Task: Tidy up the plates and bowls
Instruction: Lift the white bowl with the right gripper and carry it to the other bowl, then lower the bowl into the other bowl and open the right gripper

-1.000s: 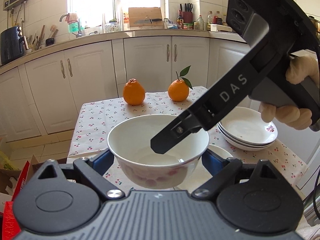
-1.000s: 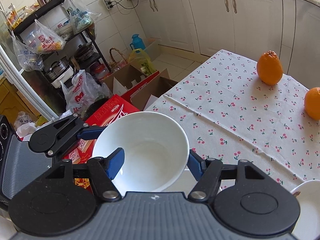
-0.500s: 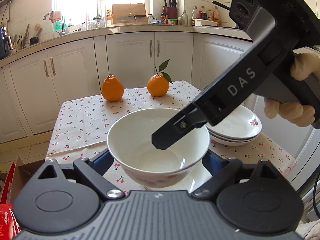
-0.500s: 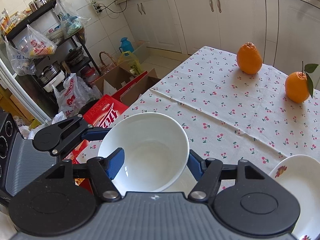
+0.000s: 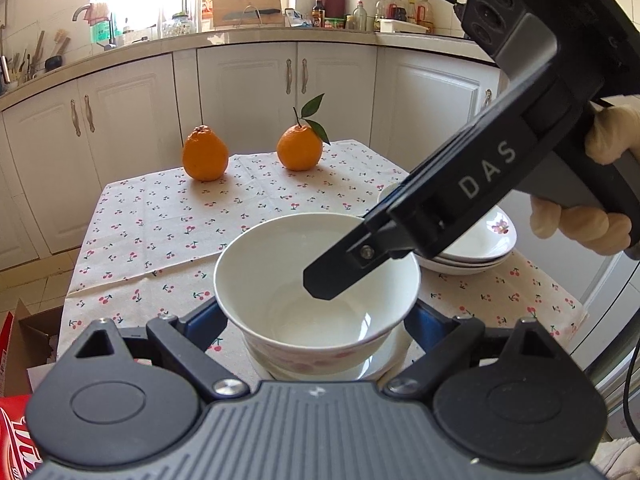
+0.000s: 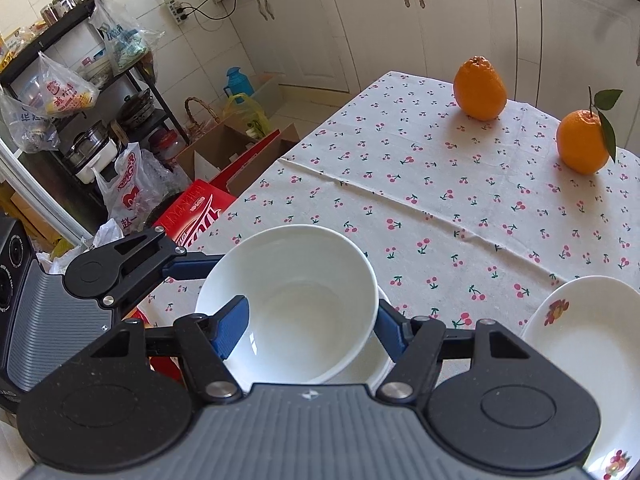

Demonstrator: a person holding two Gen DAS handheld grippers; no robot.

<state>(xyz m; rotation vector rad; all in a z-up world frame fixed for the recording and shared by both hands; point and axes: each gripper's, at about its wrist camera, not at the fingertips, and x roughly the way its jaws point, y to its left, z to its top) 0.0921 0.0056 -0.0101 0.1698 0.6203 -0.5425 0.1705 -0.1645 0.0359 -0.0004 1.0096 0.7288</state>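
Both claws on 1 empty white bowl (image 5: 316, 300) above a plate (image 6: 374, 364)

Two oranges sit on the table: one bare (image 5: 205, 159) and one with a leafy stem (image 5: 299, 148). There is one white bowl (image 5: 316, 280), and beneath it a single white dish (image 5: 376, 364) shows at the edge. To the side stands one stack of plates (image 5: 480, 250); three rims can be made out there, though the exact count is hard to tell. Two grippers are in view, the left gripper (image 5: 316, 322) and the right gripper (image 6: 310, 322). One cherry-print tablecloth (image 5: 168, 236) covers one table.
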